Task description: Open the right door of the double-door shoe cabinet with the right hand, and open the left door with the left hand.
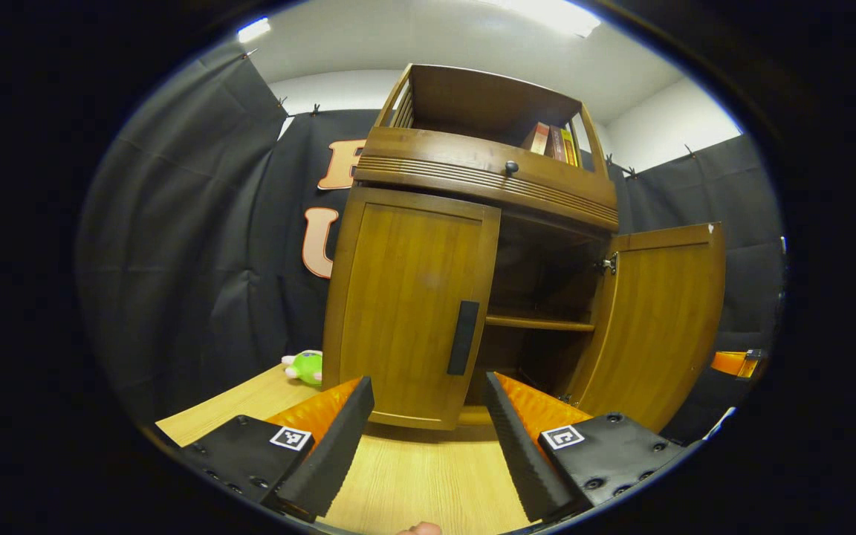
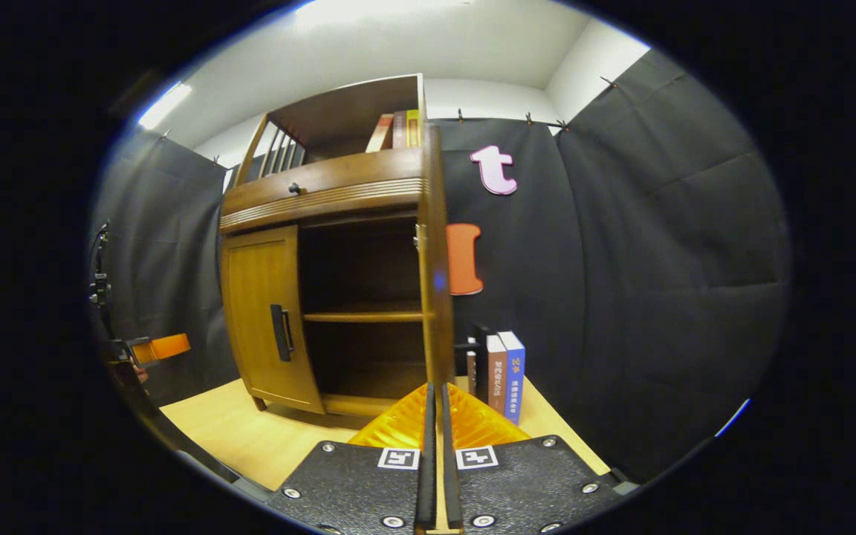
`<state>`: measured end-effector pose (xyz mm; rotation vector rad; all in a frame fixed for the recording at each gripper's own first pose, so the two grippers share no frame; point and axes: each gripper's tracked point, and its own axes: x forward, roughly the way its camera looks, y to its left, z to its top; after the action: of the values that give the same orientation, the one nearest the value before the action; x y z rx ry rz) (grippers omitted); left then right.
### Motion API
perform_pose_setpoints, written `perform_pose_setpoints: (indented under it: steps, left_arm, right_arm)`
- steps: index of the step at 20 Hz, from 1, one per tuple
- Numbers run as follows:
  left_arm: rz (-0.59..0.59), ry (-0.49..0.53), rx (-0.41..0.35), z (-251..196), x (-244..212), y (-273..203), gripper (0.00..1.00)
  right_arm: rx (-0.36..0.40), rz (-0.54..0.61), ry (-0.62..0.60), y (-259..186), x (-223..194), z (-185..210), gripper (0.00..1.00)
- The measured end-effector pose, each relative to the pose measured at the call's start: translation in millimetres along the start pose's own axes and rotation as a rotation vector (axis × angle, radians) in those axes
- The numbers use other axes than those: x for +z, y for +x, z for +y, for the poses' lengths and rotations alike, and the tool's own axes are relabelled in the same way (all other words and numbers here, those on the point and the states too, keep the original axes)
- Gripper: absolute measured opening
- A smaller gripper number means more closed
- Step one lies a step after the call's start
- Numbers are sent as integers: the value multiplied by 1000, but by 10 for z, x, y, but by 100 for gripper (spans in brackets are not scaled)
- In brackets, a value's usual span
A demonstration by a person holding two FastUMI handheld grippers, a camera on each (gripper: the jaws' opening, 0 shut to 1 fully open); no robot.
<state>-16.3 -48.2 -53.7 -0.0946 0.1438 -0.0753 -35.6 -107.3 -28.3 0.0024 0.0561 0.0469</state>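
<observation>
The right door (image 1: 658,319) stands wide open; the left door (image 1: 409,305) is shut. The left hand-held gripper (image 1: 428,431), fingers apart, should close squarely on the handle (image 1: 464,338). The right hand-held gripper (image 2: 435,416) (pressed together) holds nothing.

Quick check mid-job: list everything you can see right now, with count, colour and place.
Shoe cabinet: one, brown wood, on the table.
Left door: one, brown with a dark handle, closed.
Right door: one, brown, swung open.
Inner shelf: one, brown, bare.
Drawer knob: one, dark, above the doors.
Top books: a few, red and yellow, in the upper shelf.
Standing books: several, red, blue, dark, right of the cabinet.
Plush toy: one, green, left of the cabinet.
Table: one, light wood.
Left gripper: open, facing the left door.
Right gripper: shut, at the open door's edge.
</observation>
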Motion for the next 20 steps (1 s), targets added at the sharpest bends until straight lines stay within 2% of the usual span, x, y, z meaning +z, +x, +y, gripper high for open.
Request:
perform_pose_setpoints:
  steps: [1,2,3,4,8,10,12,13,17,18,20]
  left_arm:
    - [-2,-2,-2,1,11,15,95]
    - [-4,-1,-2,-6,31,41,95]
    - [-6,5,-4,-13,42,58,95]
    - [-9,14,-5,-26,74,73,95]
    - [-14,29,-16,-48,107,112,97]
    - [-10,46,-22,-73,106,152,94]
    - [-6,57,-37,-139,83,280,96]
    - [-6,58,-49,-189,83,370,96]
    - [-48,64,-98,-417,100,935,96]
    - [-63,79,-101,-438,125,1098,94]
    - [-96,125,-95,-461,155,1448,96]
  right_arm:
    - [15,0,-9,39,31,130,4]
    - [23,-2,-19,77,60,246,13]
    - [29,-5,-25,112,79,314,14]
    - [22,-7,-28,167,69,364,7]
    - [37,52,-15,341,-259,565,54]
    - [45,71,9,388,-339,644,77]
    - [70,90,54,387,-450,786,100]
    - [99,100,75,355,-497,891,92]
    - [135,111,80,258,-524,1022,92]
    - [136,112,87,228,-526,1034,92]
    - [144,116,113,149,-552,1061,92]
